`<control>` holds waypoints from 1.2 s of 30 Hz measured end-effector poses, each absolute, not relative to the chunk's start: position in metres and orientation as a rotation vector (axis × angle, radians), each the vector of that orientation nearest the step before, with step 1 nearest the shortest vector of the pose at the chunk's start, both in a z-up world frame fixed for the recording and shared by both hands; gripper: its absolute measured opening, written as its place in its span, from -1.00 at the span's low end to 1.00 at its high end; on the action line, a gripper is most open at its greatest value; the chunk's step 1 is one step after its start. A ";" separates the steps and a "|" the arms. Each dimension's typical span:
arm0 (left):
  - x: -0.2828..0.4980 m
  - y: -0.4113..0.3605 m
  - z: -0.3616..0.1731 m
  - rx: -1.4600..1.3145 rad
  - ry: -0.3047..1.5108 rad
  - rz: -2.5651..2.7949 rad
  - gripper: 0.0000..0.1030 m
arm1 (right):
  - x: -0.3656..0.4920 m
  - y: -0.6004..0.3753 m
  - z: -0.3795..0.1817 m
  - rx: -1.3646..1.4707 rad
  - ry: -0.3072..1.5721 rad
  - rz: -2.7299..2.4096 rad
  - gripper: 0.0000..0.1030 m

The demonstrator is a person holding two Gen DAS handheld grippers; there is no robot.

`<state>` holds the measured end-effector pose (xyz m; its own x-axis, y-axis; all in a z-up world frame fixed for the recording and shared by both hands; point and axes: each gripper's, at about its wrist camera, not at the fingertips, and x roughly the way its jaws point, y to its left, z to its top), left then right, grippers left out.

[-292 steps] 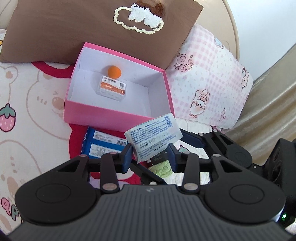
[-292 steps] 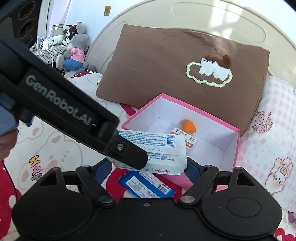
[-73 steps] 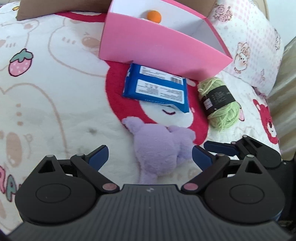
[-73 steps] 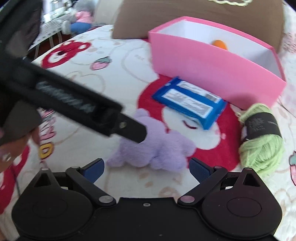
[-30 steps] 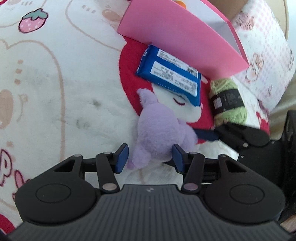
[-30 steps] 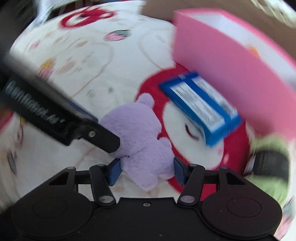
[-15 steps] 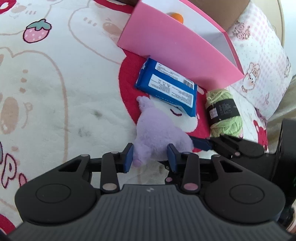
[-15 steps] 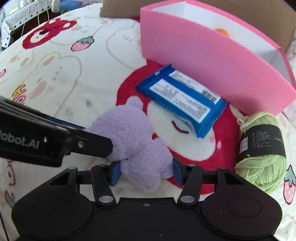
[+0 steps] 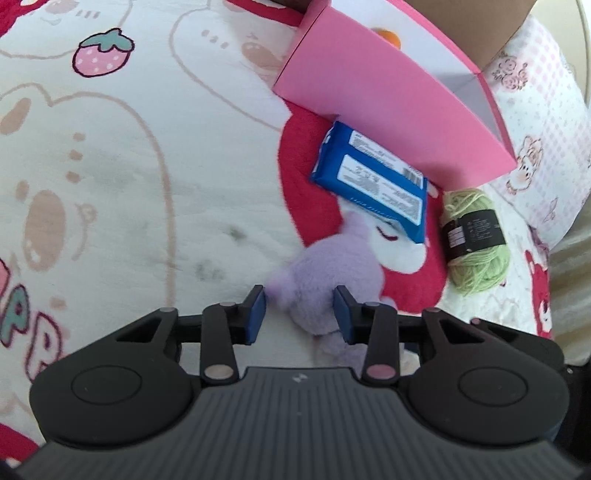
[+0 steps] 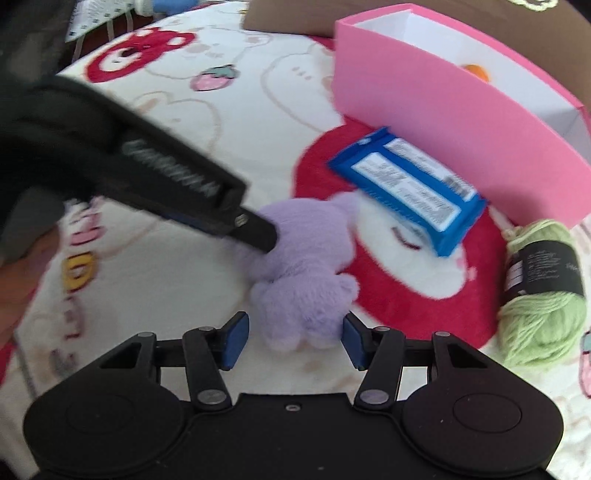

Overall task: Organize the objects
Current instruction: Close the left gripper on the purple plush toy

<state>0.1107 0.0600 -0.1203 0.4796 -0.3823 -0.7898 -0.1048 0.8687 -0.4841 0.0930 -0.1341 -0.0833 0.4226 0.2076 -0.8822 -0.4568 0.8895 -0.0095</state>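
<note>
Bedding covers the whole scene: a cream fleece blanket [image 9: 147, 184] printed with bears, strawberries and red patches. A brown pillow [image 10: 295, 14] and a pink checked pillow [image 9: 535, 110] lie at the bed's head.

The fluffy lilac plush toy [image 9: 325, 273] lies mid-bed on a red patch. The left tool [image 9: 298, 312] pinches it; its jaws have just eased slightly apart, with the toy between them. The right tool [image 10: 295, 338] stands spread around the toy's near end, not pressing.

Toward the head sits an open pink cardboard box [image 9: 388, 110] with an orange ball [image 9: 389, 36] inside. A blue plastic packet [image 9: 373, 181] touches its near wall. A green yarn skein [image 9: 476, 254] lies nearer the bed's right edge.
</note>
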 end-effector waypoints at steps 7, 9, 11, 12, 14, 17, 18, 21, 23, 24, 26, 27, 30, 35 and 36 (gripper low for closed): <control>0.111 0.064 -0.122 -0.529 1.093 -0.216 -0.10 | 0.094 -0.146 -0.081 -0.225 1.013 0.421 0.15; 0.110 0.063 -0.121 -0.559 1.096 -0.237 -0.19 | 0.098 -0.150 -0.081 -0.187 1.009 0.419 0.15; 0.109 0.063 -0.122 -0.593 1.091 -0.233 -0.26 | 0.102 -0.152 -0.085 -0.174 1.019 0.438 0.09; 0.108 0.062 -0.124 -0.602 1.086 -0.219 -0.27 | 0.102 -0.150 -0.088 -0.184 1.023 0.445 0.06; 0.107 0.059 -0.130 -0.609 1.087 -0.187 -0.29 | 0.102 -0.147 -0.091 -0.203 1.010 0.444 0.03; 0.104 0.060 -0.136 -0.662 1.082 -0.180 -0.32 | 0.101 -0.148 -0.094 -0.187 1.011 0.431 0.00; 0.103 0.060 -0.136 -0.671 1.082 -0.180 -0.32 | 0.101 -0.148 -0.095 -0.183 1.010 0.428 0.00; 0.103 0.059 -0.136 -0.679 1.082 -0.188 -0.33 | 0.099 -0.148 -0.096 -0.178 1.003 0.422 0.00; 0.103 0.058 -0.138 -0.701 1.091 -0.204 -0.33 | 0.099 -0.150 -0.097 -0.162 1.003 0.416 0.00; 0.104 0.057 -0.139 -0.707 1.096 -0.209 -0.33 | 0.099 -0.151 -0.097 -0.154 1.003 0.413 0.00; 0.104 0.053 -0.141 -0.691 1.106 -0.232 -0.30 | 0.100 -0.151 -0.099 -0.141 1.001 0.406 0.00; 0.104 0.050 -0.140 -0.669 1.108 -0.241 -0.30 | 0.100 -0.151 -0.100 -0.140 1.000 0.403 0.00; 0.102 0.046 -0.138 -0.642 1.092 -0.235 -0.29 | 0.099 -0.150 -0.102 -0.147 0.989 0.398 0.00; 0.100 0.045 -0.137 -0.625 1.080 -0.231 -0.31 | 0.098 -0.150 -0.100 -0.140 0.986 0.388 0.00; 0.100 0.045 -0.137 -0.630 1.082 -0.230 -0.31 | 0.097 -0.149 -0.100 -0.146 0.981 0.386 -0.01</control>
<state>0.0997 0.0449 -0.1365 0.4666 -0.4696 -0.7495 -0.1246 0.8040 -0.5814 0.0974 -0.1486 -0.0996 0.4946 0.2522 -0.8317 -0.3828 0.9224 0.0521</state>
